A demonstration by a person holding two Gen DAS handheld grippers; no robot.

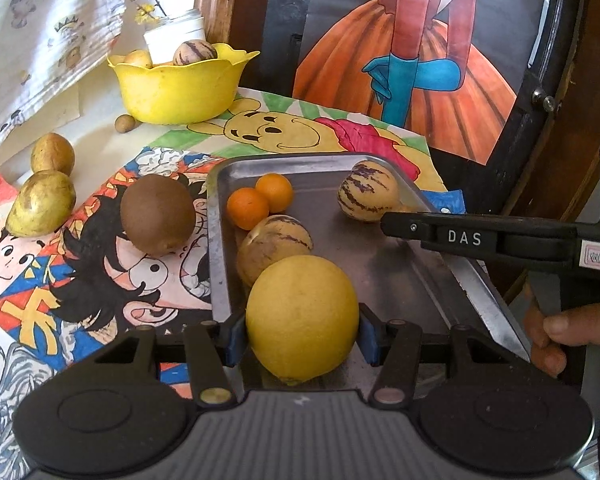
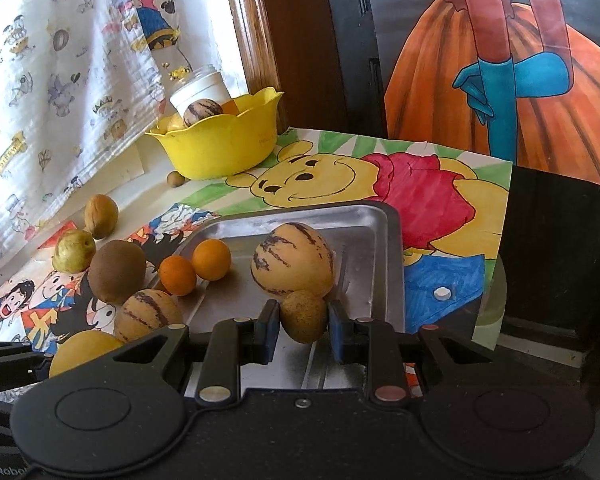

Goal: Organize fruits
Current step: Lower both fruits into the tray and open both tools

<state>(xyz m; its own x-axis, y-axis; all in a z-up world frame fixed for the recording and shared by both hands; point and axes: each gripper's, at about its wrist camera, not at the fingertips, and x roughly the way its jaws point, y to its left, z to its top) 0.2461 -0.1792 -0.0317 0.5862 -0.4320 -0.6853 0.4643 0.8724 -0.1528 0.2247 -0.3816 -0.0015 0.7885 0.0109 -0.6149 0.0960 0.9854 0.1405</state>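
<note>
Cartoon drawings cover the table, a printed cloth hangs behind; landmark: the metal tray [image 1: 384,276].

Left wrist view: left gripper [image 1: 302,336] clamped on a large yellow fruit [image 1: 302,316], held over the tray's near end; just beyond it a striped melon [image 1: 274,246], then two small oranges [image 1: 259,200] at the tray's left rim; a second striped melon [image 1: 368,192] in the far right corner; kiwi [image 1: 158,216] just left of the tray, outside it; yellow bowl [image 1: 180,88] well beyond the tray.

Right wrist view: right gripper [image 2: 304,326] clenched on a small brownish-green fruit [image 2: 303,316], over the tray's near part, just in front of the far melon.

Judgement: step is setting both fruits into the tray; lower each onto bare metal clear of neighbours, release only once it rests on the tray floor, since round fruit may roll; keep the two grippers apart.
</note>
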